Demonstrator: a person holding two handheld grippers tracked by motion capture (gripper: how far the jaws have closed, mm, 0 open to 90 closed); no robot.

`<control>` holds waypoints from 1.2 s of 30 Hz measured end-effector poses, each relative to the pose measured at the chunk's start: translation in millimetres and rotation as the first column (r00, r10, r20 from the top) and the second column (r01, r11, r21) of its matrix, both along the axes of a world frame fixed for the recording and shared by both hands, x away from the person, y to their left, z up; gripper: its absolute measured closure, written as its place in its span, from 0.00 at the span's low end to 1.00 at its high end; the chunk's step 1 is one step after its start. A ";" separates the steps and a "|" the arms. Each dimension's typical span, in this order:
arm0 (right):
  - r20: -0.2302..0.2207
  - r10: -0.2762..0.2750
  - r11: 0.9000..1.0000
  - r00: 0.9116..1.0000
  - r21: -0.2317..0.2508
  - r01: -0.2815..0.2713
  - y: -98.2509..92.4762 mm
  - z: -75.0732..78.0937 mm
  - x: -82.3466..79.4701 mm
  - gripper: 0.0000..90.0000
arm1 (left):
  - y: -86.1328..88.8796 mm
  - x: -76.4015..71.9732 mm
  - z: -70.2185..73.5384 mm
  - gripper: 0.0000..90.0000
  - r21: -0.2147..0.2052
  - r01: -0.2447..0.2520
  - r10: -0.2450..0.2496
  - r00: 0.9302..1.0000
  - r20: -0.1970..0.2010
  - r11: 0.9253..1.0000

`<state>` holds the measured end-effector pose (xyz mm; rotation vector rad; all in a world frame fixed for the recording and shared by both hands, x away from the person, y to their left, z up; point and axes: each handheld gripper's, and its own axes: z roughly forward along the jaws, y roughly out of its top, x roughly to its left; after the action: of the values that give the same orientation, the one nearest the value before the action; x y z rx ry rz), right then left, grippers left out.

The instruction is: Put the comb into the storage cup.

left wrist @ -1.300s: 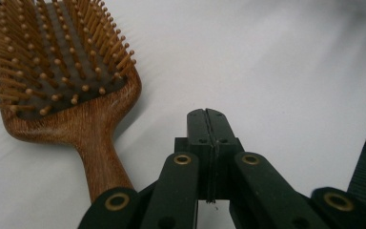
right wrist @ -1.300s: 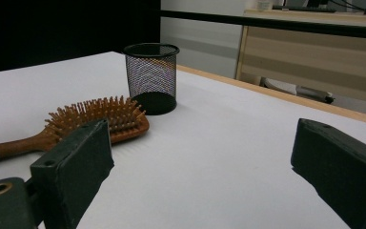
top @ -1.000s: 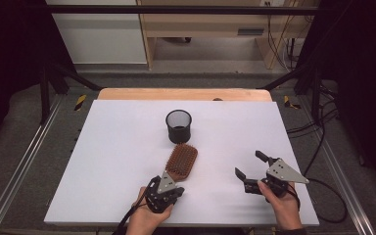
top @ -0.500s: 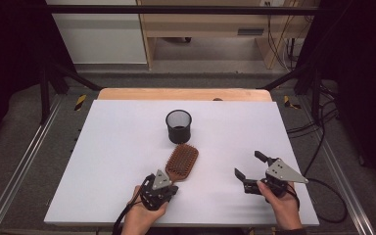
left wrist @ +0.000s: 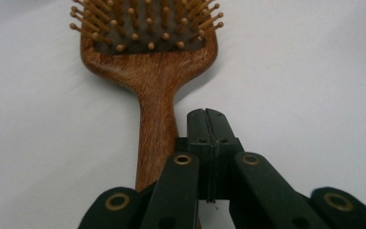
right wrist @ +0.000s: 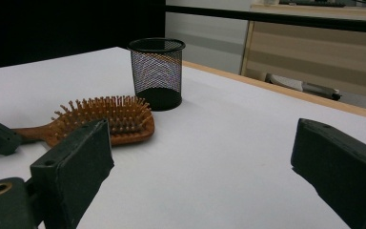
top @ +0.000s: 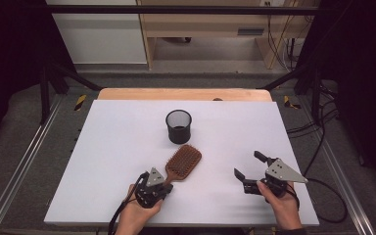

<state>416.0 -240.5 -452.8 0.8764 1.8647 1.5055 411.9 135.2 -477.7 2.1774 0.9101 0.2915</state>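
A wooden paddle hairbrush [top: 183, 161] lies bristles up on the white table top [top: 103, 161], its handle pointing toward the near edge. My left gripper [top: 165, 184] is at the end of that handle. In the left gripper view its jaws [left wrist: 206, 114] are pressed together with nothing between them, and the hairbrush handle [left wrist: 156, 138] lies just to their left. My right gripper [top: 248, 165] rests near the front right of the table, open and holding nothing. In the right gripper view its jaws [right wrist: 200, 157] stand wide apart, facing the hairbrush [right wrist: 109, 119].
A black mesh cup [top: 178, 126] stands upright just beyond the brush head, also seen as the mesh cup [right wrist: 156, 71] behind the bristles. A wooden strip [top: 186, 94] borders the far edge. Metal rails [top: 24, 161] and cables [top: 323, 147] run beside the table.
My left gripper has slid a little to the left and toward the near edge, along the brush handle. The right gripper, brush and cup have not moved.
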 end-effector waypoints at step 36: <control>-0.003 0.010 1.000 1.000 0.002 -0.010 -0.4 0.0 0.2 0.08 | 16.7 17.6 3.7 1.00 0.059 -0.005 0.005 1.000 -0.001 0.998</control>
<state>416.2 -240.9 -452.9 0.8713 1.8725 1.5129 429.5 151.9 -474.0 2.2296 0.9181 0.3228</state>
